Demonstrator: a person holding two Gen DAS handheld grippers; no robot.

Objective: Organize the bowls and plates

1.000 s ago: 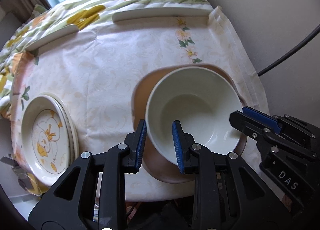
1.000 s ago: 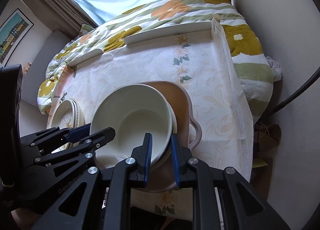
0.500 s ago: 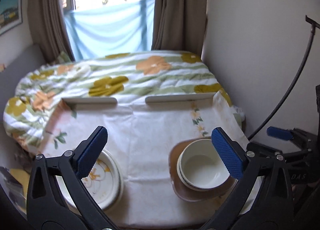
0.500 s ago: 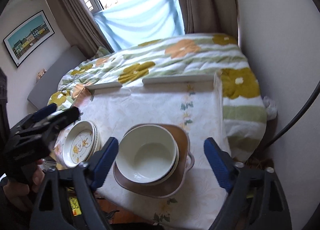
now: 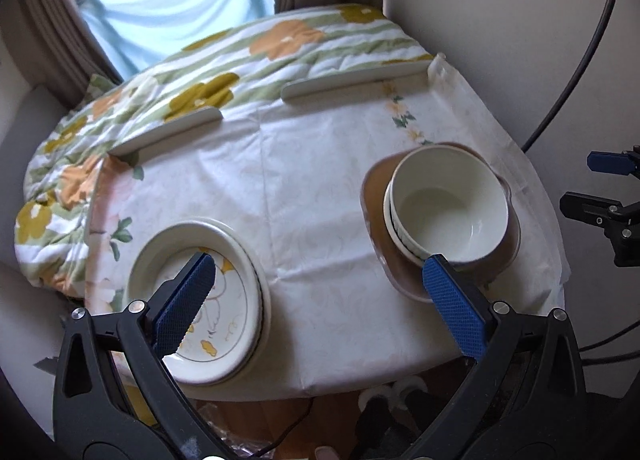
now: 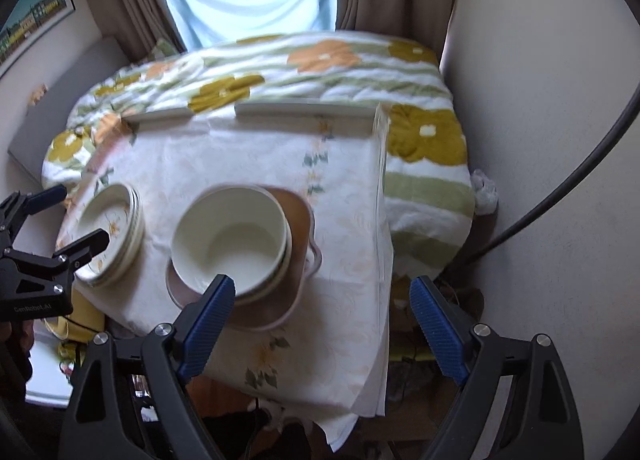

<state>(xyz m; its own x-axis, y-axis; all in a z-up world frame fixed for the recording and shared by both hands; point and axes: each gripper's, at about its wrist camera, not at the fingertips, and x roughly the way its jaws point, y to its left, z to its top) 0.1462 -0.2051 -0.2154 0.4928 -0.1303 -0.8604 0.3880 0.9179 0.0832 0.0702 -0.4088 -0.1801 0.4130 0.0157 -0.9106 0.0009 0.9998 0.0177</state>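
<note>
A stack of white bowls [image 5: 446, 201] sits on a brown handled plate [image 5: 508, 256] at the table's right; it also shows in the right wrist view [image 6: 230, 240] on the brown plate [image 6: 298, 227]. A stack of white plates with a yellow duck pattern [image 5: 200, 300] lies at the front left, also in the right wrist view [image 6: 110, 234]. My left gripper [image 5: 320, 308] is open and empty, held above the table's front edge between the two stacks. My right gripper [image 6: 326, 332] is open and empty, above the table's front right corner.
The small table wears a floral tablecloth [image 5: 304, 187] with two white bars [image 5: 352, 79] along its far edge. A flowered quilt [image 6: 280, 63] lies behind, then a window with curtains. A wall and a black cable [image 6: 560, 187] are at the right.
Both grippers let go of the top bowl, opened wide and pulled back up from the table. The left gripper has since swung left and tilted down over the plates.
</note>
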